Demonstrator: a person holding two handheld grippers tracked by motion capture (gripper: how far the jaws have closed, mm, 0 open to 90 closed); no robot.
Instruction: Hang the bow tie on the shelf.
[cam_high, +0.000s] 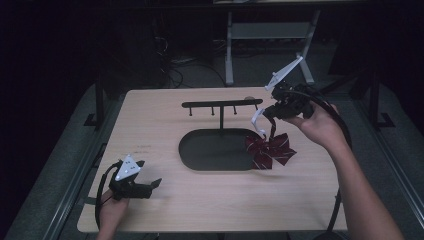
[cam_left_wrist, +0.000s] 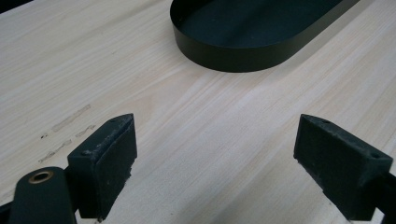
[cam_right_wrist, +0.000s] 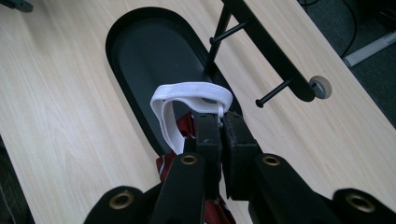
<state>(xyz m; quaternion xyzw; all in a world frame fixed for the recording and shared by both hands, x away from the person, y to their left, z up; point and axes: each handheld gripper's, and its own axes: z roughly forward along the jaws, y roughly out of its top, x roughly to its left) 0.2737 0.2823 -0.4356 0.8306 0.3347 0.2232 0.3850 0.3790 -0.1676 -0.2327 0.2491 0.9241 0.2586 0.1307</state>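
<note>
a dark red striped bow tie (cam_high: 270, 151) is being held by its white elastic strap (cam_right_wrist: 187, 100) in the clamped right tool (cam_high: 274, 111) beside the black pegged stand (cam_high: 221, 104), not yet hung; the left tool (cam_high: 150, 184) is being rested wide apart, empty.

The right gripper (cam_right_wrist: 219, 122) pinches a white band (cam_right_wrist: 187, 100) of a red bow (cam_right_wrist: 187, 128), above the black tray (cam_right_wrist: 154, 56) and rack (cam_right_wrist: 266, 46).

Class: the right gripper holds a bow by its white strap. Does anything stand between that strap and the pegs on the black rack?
Nothing visible does. The right gripper holds the white strap beside the rack, with open air to the nearest peg; the bow hangs below.
</note>
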